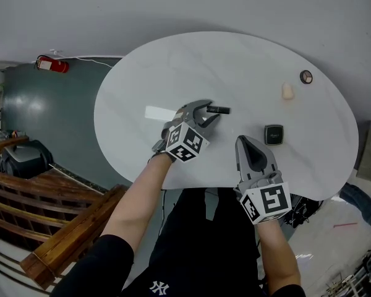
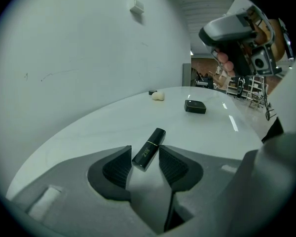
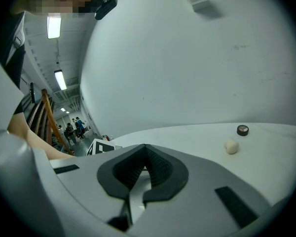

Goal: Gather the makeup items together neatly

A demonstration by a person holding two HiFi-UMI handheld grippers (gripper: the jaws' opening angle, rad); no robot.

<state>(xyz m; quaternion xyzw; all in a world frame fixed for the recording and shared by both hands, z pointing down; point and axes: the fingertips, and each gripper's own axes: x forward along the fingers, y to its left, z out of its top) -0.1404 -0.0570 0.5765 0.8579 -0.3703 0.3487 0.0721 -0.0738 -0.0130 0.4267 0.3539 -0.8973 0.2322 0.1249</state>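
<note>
Left gripper (image 1: 210,112) straddles lipstick (image 1: 219,110) (loosely), mid table (image 1: 173,73), well off edges.

White oval table (image 1: 173,60): lipstick (image 1: 218,110), compact (image 1: 273,134), sponge (image 1: 287,91), round pot (image 1: 306,77).

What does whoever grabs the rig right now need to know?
Left gripper: open, jaws straddling the black lipstick, which lies on the white table; not gripped yet.
Right gripper: shut, empty, over the table's near edge.
Black compact sits just beyond the right gripper; beige sponge and small round pot lie farther off, to the right.
Done: nothing gathered.
Left: probably close on the lipstick, then bring all four items together.
</note>
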